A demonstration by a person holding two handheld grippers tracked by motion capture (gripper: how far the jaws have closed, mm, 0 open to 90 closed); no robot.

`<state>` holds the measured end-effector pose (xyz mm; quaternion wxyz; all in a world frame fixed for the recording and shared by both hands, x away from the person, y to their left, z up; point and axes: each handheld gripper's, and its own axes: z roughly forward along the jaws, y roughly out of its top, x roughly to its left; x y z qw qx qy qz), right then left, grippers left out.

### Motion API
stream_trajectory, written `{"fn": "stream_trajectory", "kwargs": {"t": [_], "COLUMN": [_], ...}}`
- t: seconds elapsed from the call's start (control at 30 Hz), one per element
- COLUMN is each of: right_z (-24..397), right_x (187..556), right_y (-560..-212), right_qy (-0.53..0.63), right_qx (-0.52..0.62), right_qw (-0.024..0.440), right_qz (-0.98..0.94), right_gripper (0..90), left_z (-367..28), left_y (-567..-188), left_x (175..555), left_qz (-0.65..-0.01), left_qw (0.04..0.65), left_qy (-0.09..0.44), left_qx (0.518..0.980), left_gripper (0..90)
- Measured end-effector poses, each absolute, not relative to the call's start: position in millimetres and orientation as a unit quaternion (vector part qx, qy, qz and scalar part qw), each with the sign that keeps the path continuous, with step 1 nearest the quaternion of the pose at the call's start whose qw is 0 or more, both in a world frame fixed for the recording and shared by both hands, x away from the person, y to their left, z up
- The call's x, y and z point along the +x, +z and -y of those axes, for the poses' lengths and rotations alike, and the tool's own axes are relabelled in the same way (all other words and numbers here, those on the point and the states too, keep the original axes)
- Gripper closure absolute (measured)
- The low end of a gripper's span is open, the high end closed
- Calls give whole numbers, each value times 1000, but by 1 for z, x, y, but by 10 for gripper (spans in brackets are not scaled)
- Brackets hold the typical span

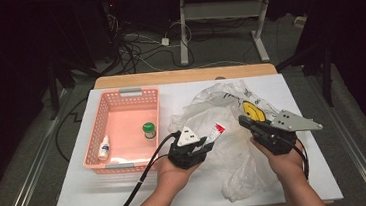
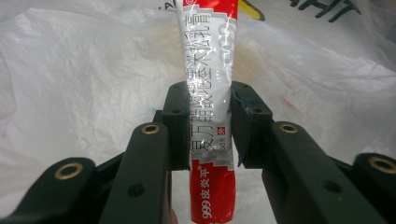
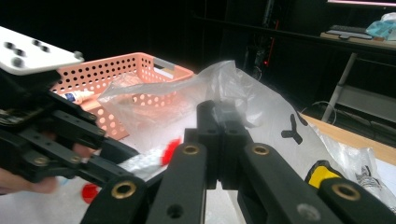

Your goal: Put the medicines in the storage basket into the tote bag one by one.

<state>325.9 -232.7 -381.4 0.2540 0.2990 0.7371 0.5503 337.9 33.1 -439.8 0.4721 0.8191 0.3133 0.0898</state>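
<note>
A red and silver tube (image 1: 215,132) with printed writing is clamped between the pads of my left gripper (image 1: 208,142), just above the crumpled clear plastic bag (image 1: 221,109). In the left gripper view the tube (image 2: 210,70) runs straight up between the jaws of that gripper (image 2: 210,126), with the bag (image 2: 93,70) behind it. My right gripper (image 1: 243,121) is at the bag's right side. The right gripper view has its jaws (image 3: 223,116) shut on a fold of the bag's film (image 3: 219,79), which lifts toward the left gripper and the tube (image 3: 144,161).
A pink perforated basket (image 1: 120,94) stands at the left of the white table top. In it lie a small white bottle (image 1: 104,148) and a green-capped jar (image 1: 149,130). The basket (image 3: 121,70) stands behind the bag in the right gripper view. Cables trail off the table's front edge.
</note>
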Motion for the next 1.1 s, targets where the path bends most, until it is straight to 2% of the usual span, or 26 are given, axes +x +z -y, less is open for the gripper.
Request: {"fn": "stream_trajectory", "kwargs": {"t": [0.83,1.1], "right_z": [242,243], "right_x": [328,328], "right_y": [-380,-379], "right_qy": [560,561], "right_qx": [306,307], "right_qw": [254,256], "right_qz": [-727,-725], "right_gripper": [900,900], "left_z": [28,36], "left_y": [-452,-468], "left_x": [379,389], "left_qz": [-313,-326], "left_qw": [470,462], "left_qy": [92,95], "left_qx": [820,819], "left_gripper": [682,681]}}
